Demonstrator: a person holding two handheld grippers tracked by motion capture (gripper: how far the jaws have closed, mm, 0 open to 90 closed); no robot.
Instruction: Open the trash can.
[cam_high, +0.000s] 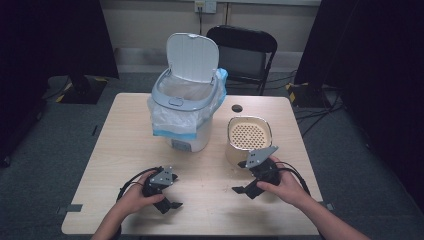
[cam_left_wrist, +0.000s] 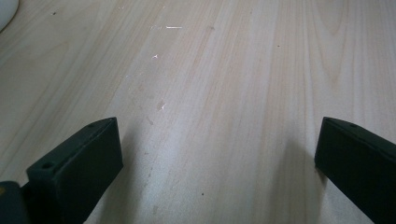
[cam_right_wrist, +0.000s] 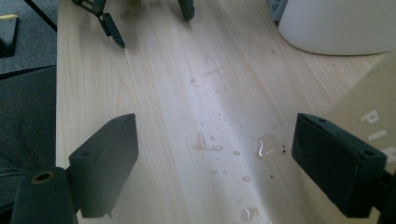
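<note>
A white bin (cam_high: 187, 107) with its lid up and a plastic liner stands at the table's back middle. To its right is a beige pot (cam_high: 248, 137) with a perforated insert. My left gripper (cam_high: 175, 192) rests low near the front edge, open, with bare wood between its jaws (cam_left_wrist: 219, 154). My right gripper (cam_high: 240, 177) hovers just in front of the beige pot, open and holding nothing (cam_right_wrist: 215, 154). In the right gripper view the pot's wall (cam_right_wrist: 369, 107) lies beside the right jaw, the bin's base (cam_right_wrist: 336, 28) is at the top right, and the left gripper (cam_right_wrist: 140, 18) is far off.
The wooden table (cam_high: 125, 150) has small wet spots and crumbs (cam_right_wrist: 210, 142) between the two hands. A round dark hole (cam_high: 237, 108) sits behind the pot. A black folding chair (cam_high: 242, 47) stands beyond the far edge, and cables lie on the floor at the right.
</note>
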